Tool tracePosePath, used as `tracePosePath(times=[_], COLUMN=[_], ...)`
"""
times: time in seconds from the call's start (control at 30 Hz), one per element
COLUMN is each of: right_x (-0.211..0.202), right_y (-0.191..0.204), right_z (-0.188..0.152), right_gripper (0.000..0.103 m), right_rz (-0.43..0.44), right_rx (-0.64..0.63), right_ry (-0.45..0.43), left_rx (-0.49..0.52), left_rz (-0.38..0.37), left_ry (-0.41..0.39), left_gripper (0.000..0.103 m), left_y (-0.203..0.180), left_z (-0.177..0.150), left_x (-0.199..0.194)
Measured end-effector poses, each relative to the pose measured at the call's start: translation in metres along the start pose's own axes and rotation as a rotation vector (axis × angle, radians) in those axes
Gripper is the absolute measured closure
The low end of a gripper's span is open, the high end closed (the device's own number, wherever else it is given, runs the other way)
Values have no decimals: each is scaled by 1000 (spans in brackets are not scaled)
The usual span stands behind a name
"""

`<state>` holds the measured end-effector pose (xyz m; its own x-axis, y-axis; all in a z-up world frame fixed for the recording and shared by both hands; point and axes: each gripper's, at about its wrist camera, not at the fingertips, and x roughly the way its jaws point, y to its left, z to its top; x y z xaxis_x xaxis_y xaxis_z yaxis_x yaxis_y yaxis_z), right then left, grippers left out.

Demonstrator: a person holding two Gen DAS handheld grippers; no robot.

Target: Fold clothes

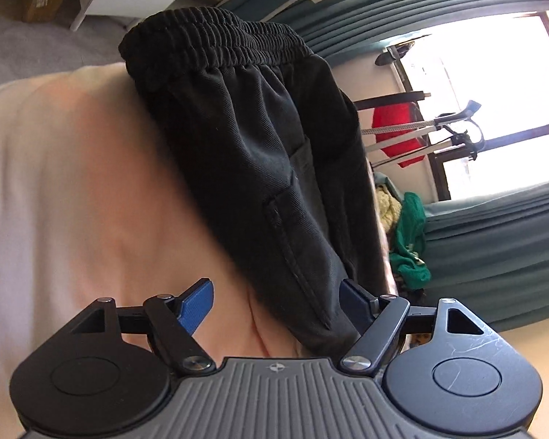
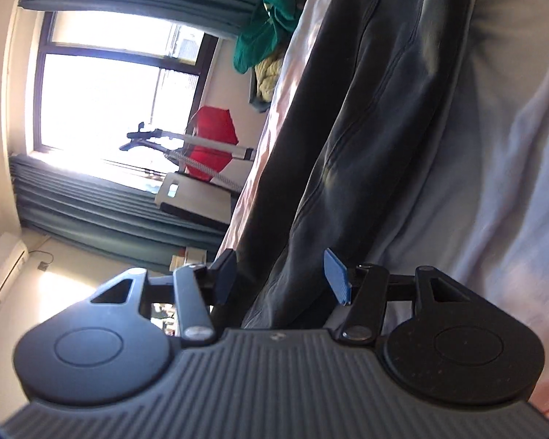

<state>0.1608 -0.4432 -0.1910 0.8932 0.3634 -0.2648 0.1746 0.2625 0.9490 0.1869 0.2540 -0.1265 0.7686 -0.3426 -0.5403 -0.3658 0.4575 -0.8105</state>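
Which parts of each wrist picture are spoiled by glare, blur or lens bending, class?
Left wrist view: the window is blown out white, the curtain bows with the lens, and the black trousers stay sharp. Right wrist view: the window glares too, the trousers and sheet smear with motion blur, and everything is tilted sideways.

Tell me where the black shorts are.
In the left wrist view the black shorts lie on the pale sheet, just beyond the open left gripper, waistband farthest away.
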Motion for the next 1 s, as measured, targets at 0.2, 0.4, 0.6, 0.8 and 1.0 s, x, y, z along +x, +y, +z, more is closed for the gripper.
tracePosePath(times=[0.2, 0.4, 0.6, 0.8, 1.0], right_x=[58, 96, 122, 131, 119], right_y=[-3, -2, 14, 19, 12], right_z=[-38, -58, -71, -65, -21], right_gripper=[47, 48, 18, 18, 19], right_rz=[3, -2, 55, 15, 7], right_rx=[62, 47, 55, 95, 130], right_ry=[179, 243, 249, 216, 41], left_rx=[-65, -16, -27, -57, -75], left_rz=[-49, -67, -291, -373, -368], left_ry=[-72, -145, -232, -231, -215], left_gripper=[36, 85, 97, 97, 97], left_y=[13, 0, -33, -38, -32], left_z=[24, 45, 50, 53, 56], left_x=[44, 64, 27, 22, 32])
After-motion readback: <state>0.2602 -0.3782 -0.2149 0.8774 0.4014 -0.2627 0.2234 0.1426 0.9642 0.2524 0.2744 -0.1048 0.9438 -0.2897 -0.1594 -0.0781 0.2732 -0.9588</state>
